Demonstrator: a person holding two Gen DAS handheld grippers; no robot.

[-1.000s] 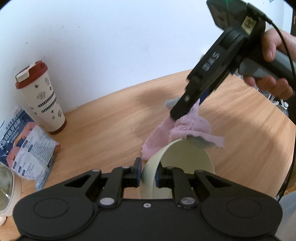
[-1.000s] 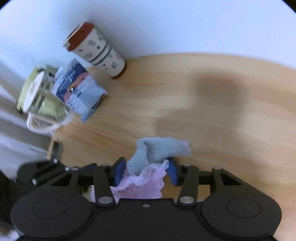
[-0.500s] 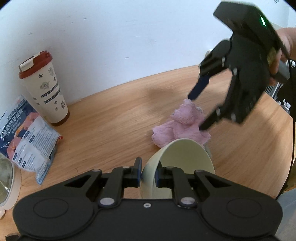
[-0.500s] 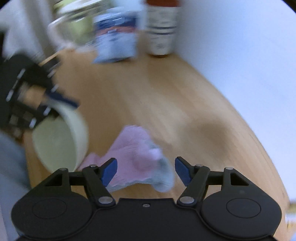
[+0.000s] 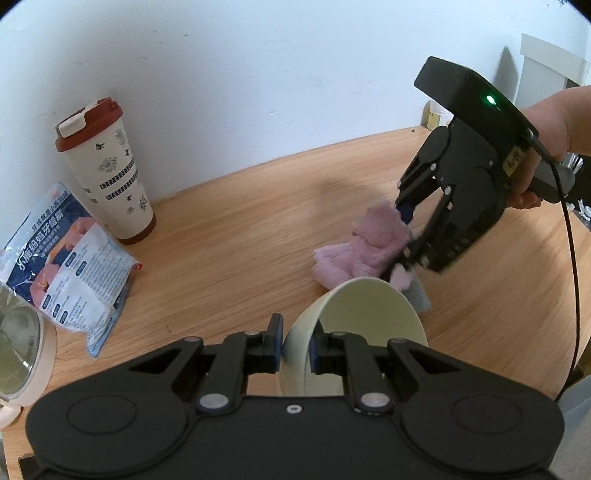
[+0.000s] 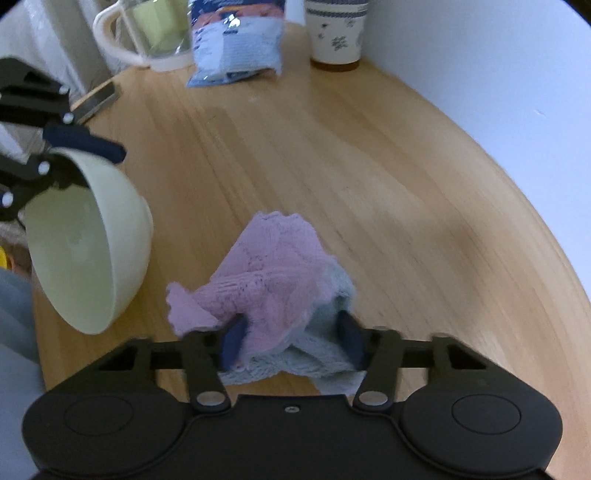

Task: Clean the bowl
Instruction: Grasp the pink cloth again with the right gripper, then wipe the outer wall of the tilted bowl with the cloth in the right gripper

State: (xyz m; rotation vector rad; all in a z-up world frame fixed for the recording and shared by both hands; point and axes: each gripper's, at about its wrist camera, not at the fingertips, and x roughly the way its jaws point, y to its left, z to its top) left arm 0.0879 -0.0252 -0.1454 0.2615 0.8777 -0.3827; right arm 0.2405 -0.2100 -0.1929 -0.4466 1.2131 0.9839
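My left gripper (image 5: pixel 294 341) is shut on the rim of a pale cream bowl (image 5: pixel 354 325) and holds it tilted above the table; the bowl also shows in the right wrist view (image 6: pixel 85 240). A pink and grey-blue cloth (image 6: pixel 273 291) lies bunched on the wooden table (image 6: pixel 332 147) just right of the bowl. My right gripper (image 6: pixel 291 341) has its fingers around the near end of the cloth, closing on it. In the left wrist view the right gripper (image 5: pixel 410 240) is low over the cloth (image 5: pixel 365 247), beyond the bowl.
A white travel cup with a red lid (image 5: pixel 107 173) stands at the back left by the wall. A blue and white packet (image 5: pixel 62 258) lies beside it. A glass jug with a white handle (image 6: pixel 144 33) stands at the table's far end.
The right gripper let the cloth fall onto the table, opened and swung round, then came down over it again and narrowed around its near end. The left gripper kept the bowl almost still.
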